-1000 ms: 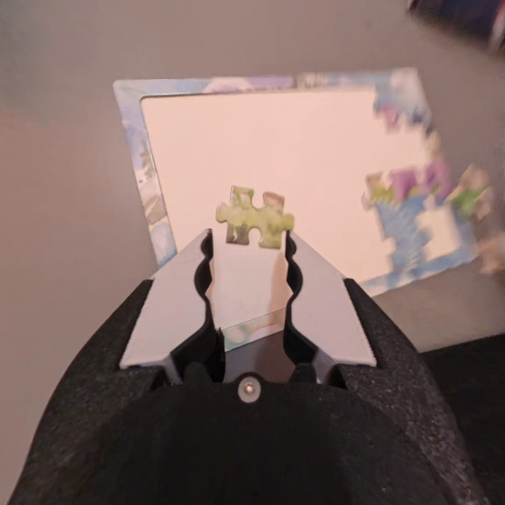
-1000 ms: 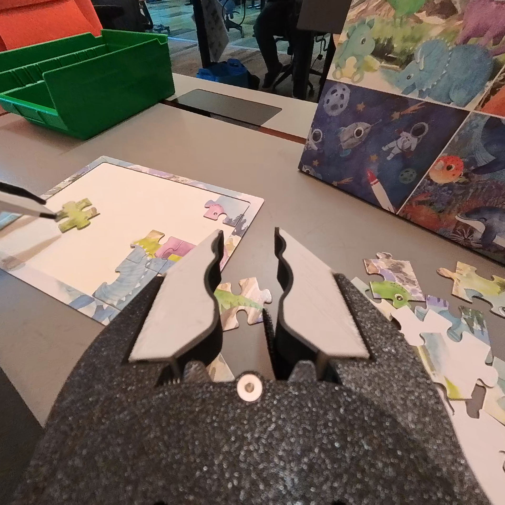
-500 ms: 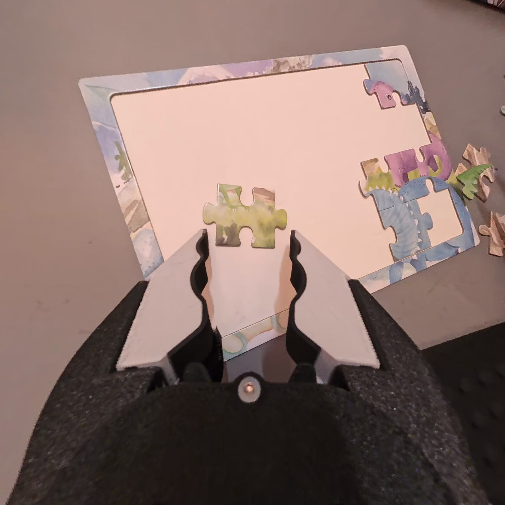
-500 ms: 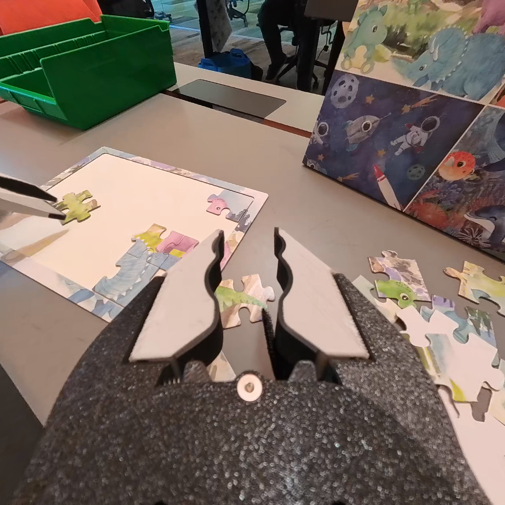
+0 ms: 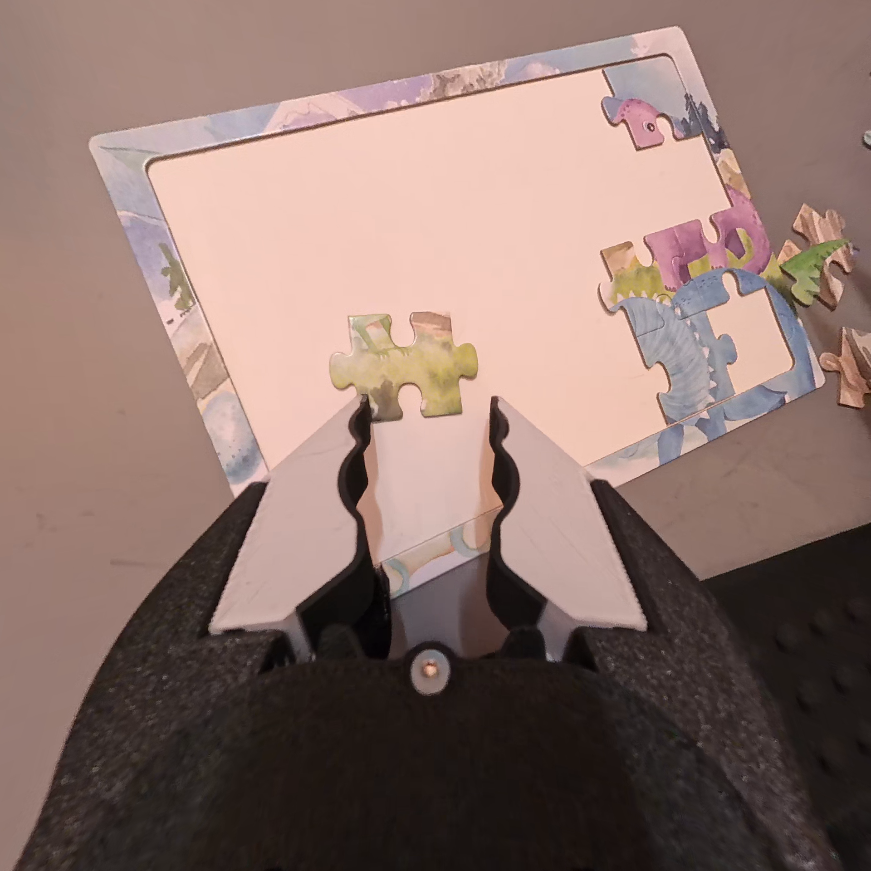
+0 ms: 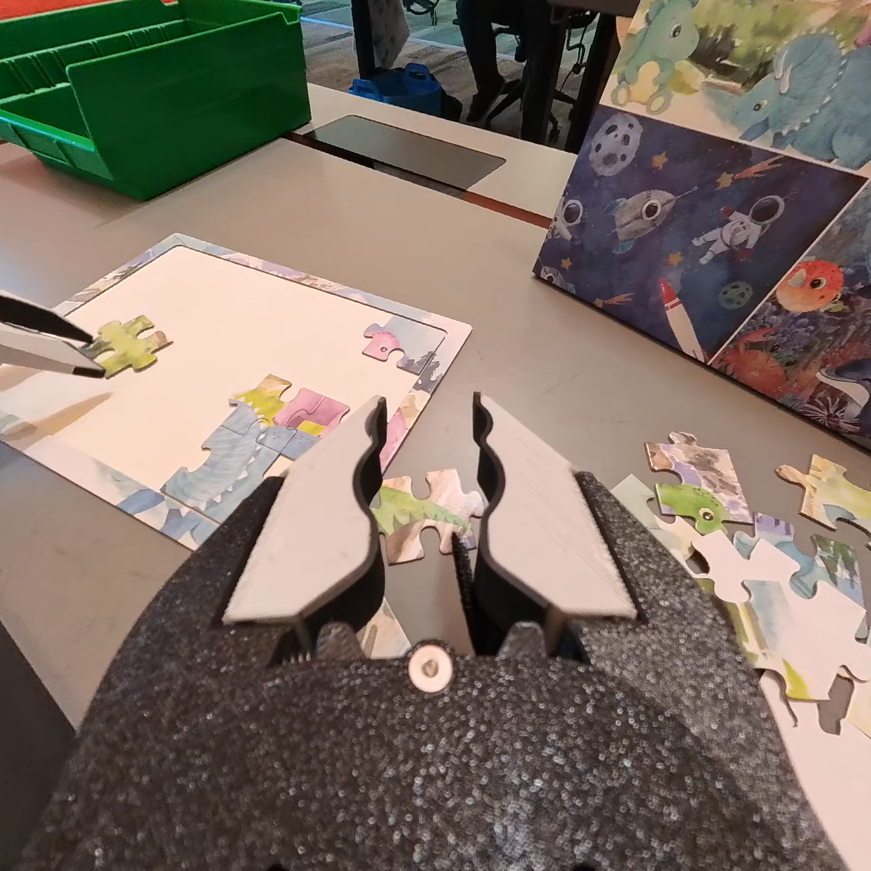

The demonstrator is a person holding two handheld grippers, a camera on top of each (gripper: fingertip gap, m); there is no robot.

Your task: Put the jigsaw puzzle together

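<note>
**Green piece lies loose on the tray**

The left tongs (image 5: 426, 405) stand spread, empty, their wavy black pads just short of the green puzzle piece (image 5: 404, 365), which lies flat on the glossy cream floor of the cardboard puzzle tray (image 5: 141, 188). Interlocked blue and purple pieces (image 5: 697, 301) fill the tray's right end. The right tongs (image 6: 430, 403) hang spread over the grey tabletop (image 6: 495, 292), above a loose dinosaur piece (image 6: 419, 511).

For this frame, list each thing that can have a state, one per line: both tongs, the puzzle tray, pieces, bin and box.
left tongs: open, tips beside the green piece
right tongs: open, empty
green piece: loose on the tray's bare floor, joined to nothing
puzzle tray: mostly unfilled
corner piece: seated in the tray
blue and purple cluster: joined
loose pieces: scattered on the table
green bin: looks empty
picture box: standing
</note>
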